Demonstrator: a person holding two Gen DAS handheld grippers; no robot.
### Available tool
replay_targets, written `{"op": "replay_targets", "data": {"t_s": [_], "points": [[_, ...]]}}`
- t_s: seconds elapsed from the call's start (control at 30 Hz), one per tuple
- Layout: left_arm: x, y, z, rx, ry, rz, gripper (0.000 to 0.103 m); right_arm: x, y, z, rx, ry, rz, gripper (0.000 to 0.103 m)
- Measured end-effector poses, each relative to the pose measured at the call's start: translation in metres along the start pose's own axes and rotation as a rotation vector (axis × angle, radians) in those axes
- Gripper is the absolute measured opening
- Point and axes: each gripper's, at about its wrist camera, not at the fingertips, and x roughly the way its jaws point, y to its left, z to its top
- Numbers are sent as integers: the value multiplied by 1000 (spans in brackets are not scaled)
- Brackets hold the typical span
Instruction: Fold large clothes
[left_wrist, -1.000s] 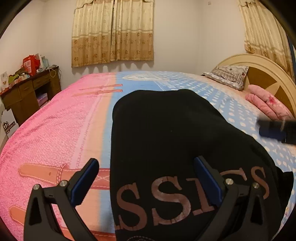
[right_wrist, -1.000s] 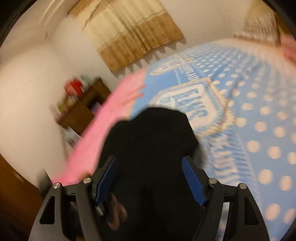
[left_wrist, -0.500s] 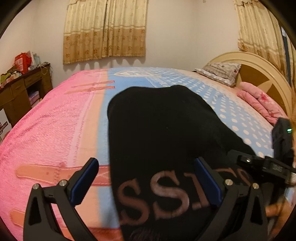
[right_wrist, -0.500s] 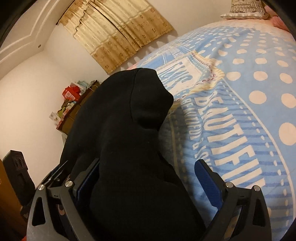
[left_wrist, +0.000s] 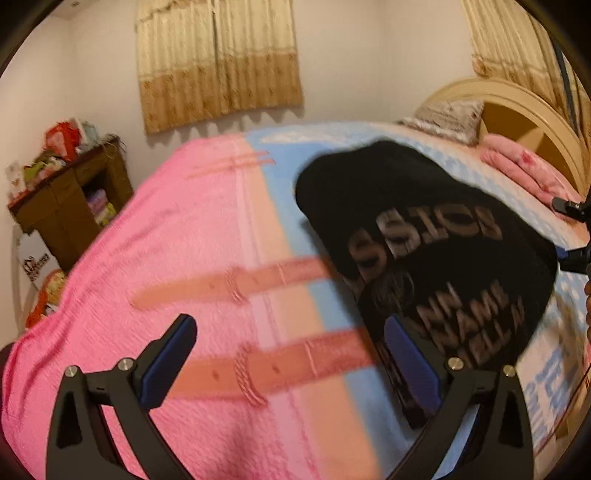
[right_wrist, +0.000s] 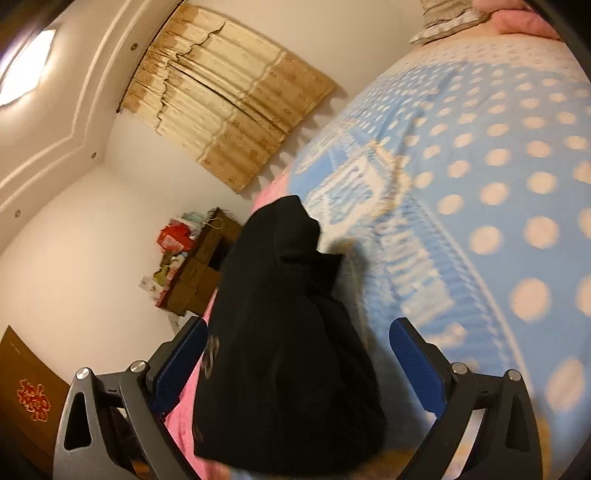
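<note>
Left gripper (left_wrist: 291, 365) and right gripper (right_wrist: 297, 365), both spread wide, empty. Black printed-letter sweatshirt (left_wrist: 424, 254) lies folded on pink-and-blue bedspread (left_wrist: 177, 258); lettering legible only in left view, ceiling lamp (right_wrist: 22, 70) only in right.

The left gripper (left_wrist: 291, 365) is held with its jaws spread wide and nothing between them. Its two black arms rise from the near corners of the left wrist view, each ending in a blue pad (left_wrist: 168, 360). The right-hand pad lies against the near left edge of the black garment (left_wrist: 424, 236) without clamping it.

The right gripper (right_wrist: 299, 365) is likewise spread wide, with a blue pad (right_wrist: 415, 365) on each finger. The garment lies in the gap between them, closer to the left pad, and neither pad presses on it. In the left wrist view, part of the right gripper's dark frame (left_wrist: 574, 206) shows at the far right edge.
</note>
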Motion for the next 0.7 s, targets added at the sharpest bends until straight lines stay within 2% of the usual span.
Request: {"op": "replay_targets", "data": {"t_s": [0.13,0.2,0.3,0.37,0.43,0.5,0.53,0.6,0.7], "points": [[12,-6,0,-12,80,-74,103,-18,7,-11,-72,53,-88,99],[10,-6,10,-33,60,-110,100,-18,9,-3,-109,59,-117,99],[7,-3,33,-62,-7,-160,99,-11,27,15,-174,49,-80,99],[12,-3,46,-80,-32,-174,100,8,42,29,-238,94,-56,99],[25,-5,61,-110,-29,-191,101,37,53,39,-307,157,-114,99],[41,-5,67,-134,20,-180,101,64,56,47,-347,184,-198,99],[48,-6,69,-141,48,-158,101,74,56,50,-345,187,-212,99],[59,-11,71,-138,76,-119,101,79,56,51,-333,172,-190,99],[62,-13,70,-119,59,-53,101,78,65,46,-367,139,-179,99]]}}
